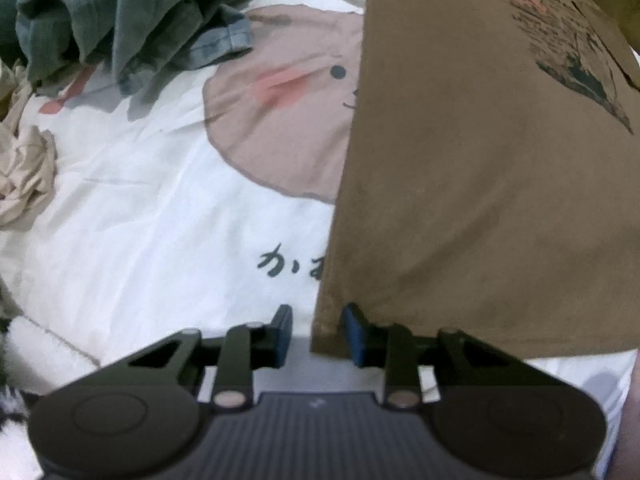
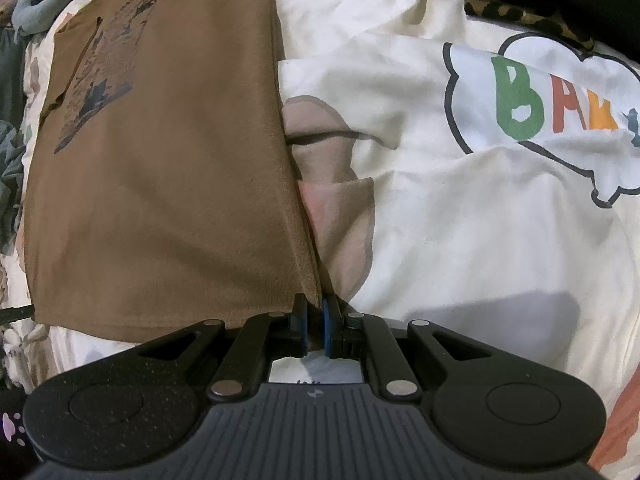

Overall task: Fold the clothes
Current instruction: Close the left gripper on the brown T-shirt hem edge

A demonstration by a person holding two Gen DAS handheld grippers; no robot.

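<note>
A brown T-shirt (image 1: 480, 180) with a dark printed graphic lies flat on a cream cartoon bedsheet (image 1: 160, 220), folded into a long strip. My left gripper (image 1: 316, 332) is open, its jaws standing either side of the shirt's near left hem corner. In the right wrist view the same brown T-shirt (image 2: 160, 180) fills the left half. My right gripper (image 2: 315, 328) is shut on the shirt's near right hem corner, with brown cloth pinched between the blue pads (image 2: 329, 330).
A heap of grey-green clothes (image 1: 120, 20) lies at the far left, and a crumpled beige garment (image 1: 24, 176) at the left edge. The bedsheet (image 2: 500, 200) shows a "BAK" speech bubble at right. Dark and leopard-print fabric (image 2: 540, 8) sits at the far right.
</note>
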